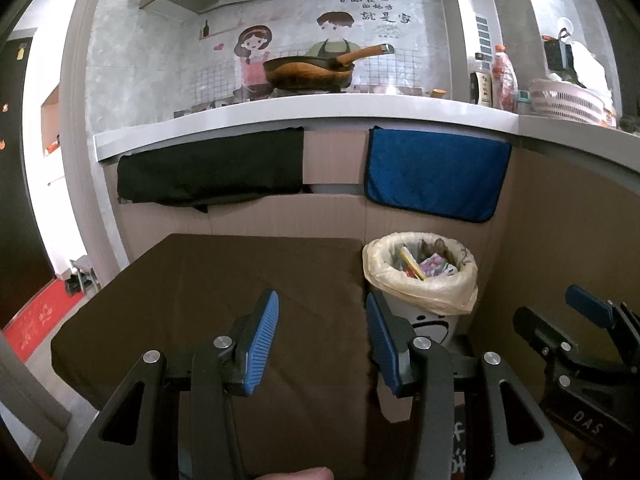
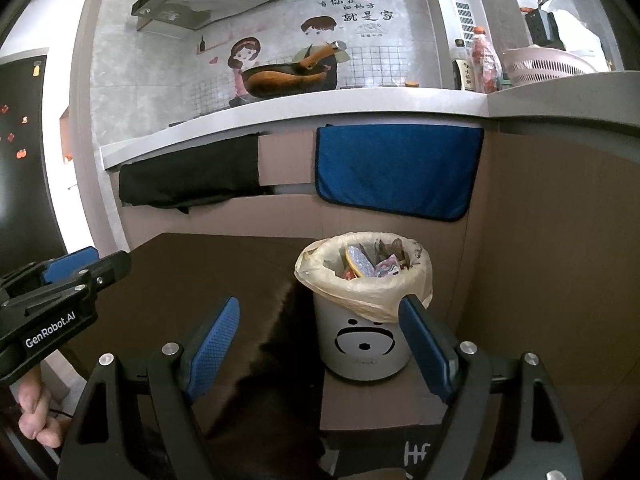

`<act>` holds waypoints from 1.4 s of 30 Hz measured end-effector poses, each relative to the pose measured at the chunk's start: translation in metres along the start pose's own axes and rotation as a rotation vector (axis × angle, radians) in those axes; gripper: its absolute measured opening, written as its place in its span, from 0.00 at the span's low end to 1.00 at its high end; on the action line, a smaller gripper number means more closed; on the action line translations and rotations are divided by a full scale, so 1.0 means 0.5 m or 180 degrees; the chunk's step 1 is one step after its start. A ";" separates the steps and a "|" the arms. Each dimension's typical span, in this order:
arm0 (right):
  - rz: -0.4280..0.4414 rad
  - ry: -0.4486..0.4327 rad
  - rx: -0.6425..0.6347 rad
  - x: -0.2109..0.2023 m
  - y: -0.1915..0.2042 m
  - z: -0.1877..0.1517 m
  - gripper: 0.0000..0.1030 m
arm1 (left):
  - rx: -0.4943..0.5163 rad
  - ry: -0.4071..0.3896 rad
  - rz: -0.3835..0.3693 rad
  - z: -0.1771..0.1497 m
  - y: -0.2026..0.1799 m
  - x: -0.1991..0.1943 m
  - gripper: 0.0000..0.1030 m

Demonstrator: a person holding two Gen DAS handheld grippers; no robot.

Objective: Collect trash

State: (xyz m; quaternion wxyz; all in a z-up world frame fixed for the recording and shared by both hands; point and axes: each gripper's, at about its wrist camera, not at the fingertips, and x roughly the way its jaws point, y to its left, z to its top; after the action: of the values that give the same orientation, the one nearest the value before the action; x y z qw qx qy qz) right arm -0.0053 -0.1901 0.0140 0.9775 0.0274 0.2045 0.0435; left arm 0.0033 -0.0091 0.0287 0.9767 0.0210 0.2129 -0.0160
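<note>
Both tools are seen released and empty: the left hand-held gripper point(image 1: 322, 340) has its blue pads apart with nothing between them, and the right hand-held gripper point(image 2: 320, 344) stands wider still, also bare. A hand point(image 2: 34, 412) is glimpsed at the lower left of the right wrist view, under the left tool. Just ahead, the desk point(image 1: 200, 300) is covered by a dark brown cloth, and no loose trash is seen on the part in view. At its right edge, lower than the desk top and on what looks like cardboard, the white bin point(image 2: 362, 344) with a bear face is stood, lined with a pale bag point(image 2: 320, 280) folded over the rim. Trash point(image 2: 372, 266) is already inside: wrappers and crumpled bits, near the top of the liner. Judged from this, collection looks finished or nearly so; what may be left cannot be told, since the floor around is mostly hidden. Possibly the bag is to be tied or lifted next, but that is only a guess. Behind the desk, cardboard panels are propped against the cabinet front, with a black cloth point(image 1: 212, 168) and a blue towel point(image 1: 436, 172) hung from the kitchen counter point(image 1: 304, 110). On the counter a wok point(image 1: 310, 70), bottles point(image 1: 494, 80) and a pink colander point(image 1: 568, 98) are seen; a cartoon mural point(image 1: 296, 48) and a range hood are behind and above
</note>
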 end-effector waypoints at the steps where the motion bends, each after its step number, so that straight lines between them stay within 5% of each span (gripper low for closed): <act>1: -0.0002 -0.0003 0.0005 0.000 0.000 0.000 0.77 | -0.0002 -0.0004 -0.0002 0.000 0.000 0.000 0.46; 42: -0.0029 -0.0003 0.0008 0.006 -0.016 0.009 0.77 | 0.0030 0.0025 -0.0056 -0.001 -0.021 0.003 0.46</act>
State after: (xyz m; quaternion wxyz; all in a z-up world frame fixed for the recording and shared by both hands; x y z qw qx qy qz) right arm -0.0002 -0.1979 0.0165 0.9778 0.0277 0.2043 0.0387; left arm 0.0039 -0.0196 0.0275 0.9756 0.0238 0.2169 -0.0256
